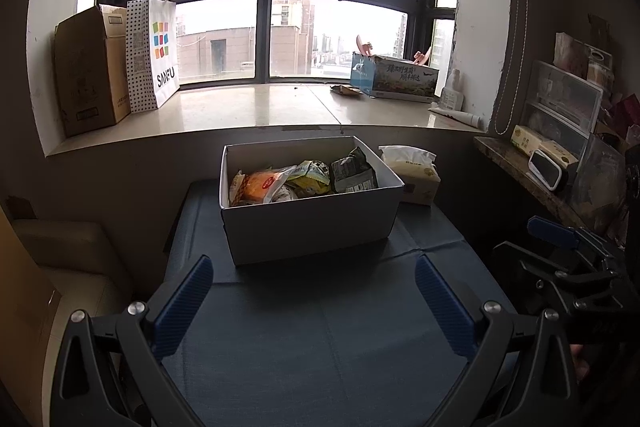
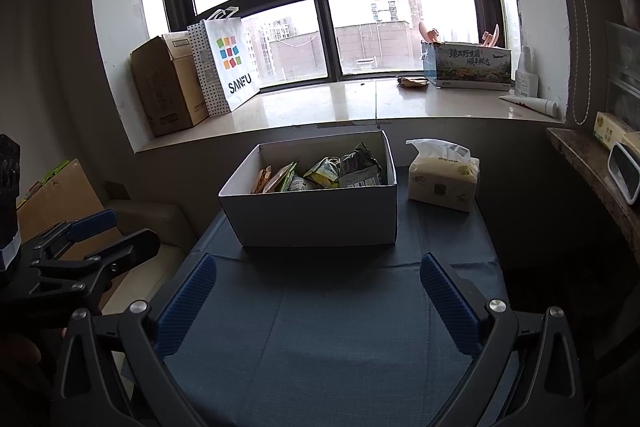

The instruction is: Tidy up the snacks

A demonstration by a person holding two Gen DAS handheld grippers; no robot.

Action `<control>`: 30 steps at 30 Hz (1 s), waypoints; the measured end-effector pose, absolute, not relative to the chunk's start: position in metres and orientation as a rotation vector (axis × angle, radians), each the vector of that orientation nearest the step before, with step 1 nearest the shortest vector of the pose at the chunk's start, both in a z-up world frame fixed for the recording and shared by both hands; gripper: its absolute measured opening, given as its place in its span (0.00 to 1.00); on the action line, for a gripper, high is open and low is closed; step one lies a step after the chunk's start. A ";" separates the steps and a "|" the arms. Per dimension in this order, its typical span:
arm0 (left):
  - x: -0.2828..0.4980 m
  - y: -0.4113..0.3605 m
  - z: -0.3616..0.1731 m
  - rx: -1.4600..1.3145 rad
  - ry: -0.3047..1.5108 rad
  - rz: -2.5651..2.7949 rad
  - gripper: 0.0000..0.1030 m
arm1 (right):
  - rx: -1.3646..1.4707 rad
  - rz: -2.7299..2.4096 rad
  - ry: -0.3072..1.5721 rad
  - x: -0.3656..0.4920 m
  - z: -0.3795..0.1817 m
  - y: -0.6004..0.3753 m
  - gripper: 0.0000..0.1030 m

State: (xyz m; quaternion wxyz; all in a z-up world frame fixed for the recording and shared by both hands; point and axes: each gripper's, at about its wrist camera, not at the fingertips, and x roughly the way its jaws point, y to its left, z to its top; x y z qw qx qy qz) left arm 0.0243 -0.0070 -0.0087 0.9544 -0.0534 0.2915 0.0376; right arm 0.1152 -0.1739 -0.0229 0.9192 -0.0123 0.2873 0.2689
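Note:
A white cardboard box (image 1: 308, 223) stands on the dark blue table cloth (image 1: 332, 331), holding several snack packets: an orange one (image 1: 260, 185), a yellow-green one (image 1: 310, 177) and a dark one (image 1: 354, 171). The box also shows in the right wrist view (image 2: 316, 217) with the packets (image 2: 324, 173) inside. My left gripper (image 1: 314, 303) is open and empty, hovering over the cloth in front of the box. My right gripper (image 2: 318, 301) is open and empty too, also short of the box. Each gripper shows at the edge of the other's view, the right one (image 1: 560, 247) and the left one (image 2: 92, 239).
A tissue pack (image 2: 442, 177) sits right of the box. The window sill (image 1: 256, 107) behind holds a brown carton (image 1: 90, 71), a SANFU paper bag (image 1: 154, 51) and a printed box (image 1: 394, 77). A cluttered stone shelf (image 1: 520, 163) stands at right, a beige seat (image 1: 68, 247) at left.

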 end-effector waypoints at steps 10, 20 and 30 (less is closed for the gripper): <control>0.025 -0.007 -0.009 -0.109 0.597 0.077 1.00 | -0.026 0.554 0.593 0.116 -0.023 -0.173 1.00; 0.024 -0.006 -0.011 -0.110 0.603 0.077 1.00 | -0.029 0.555 0.593 0.116 -0.023 -0.173 1.00; 0.024 -0.006 -0.011 -0.109 0.604 0.077 1.00 | -0.028 0.554 0.594 0.115 -0.023 -0.173 1.00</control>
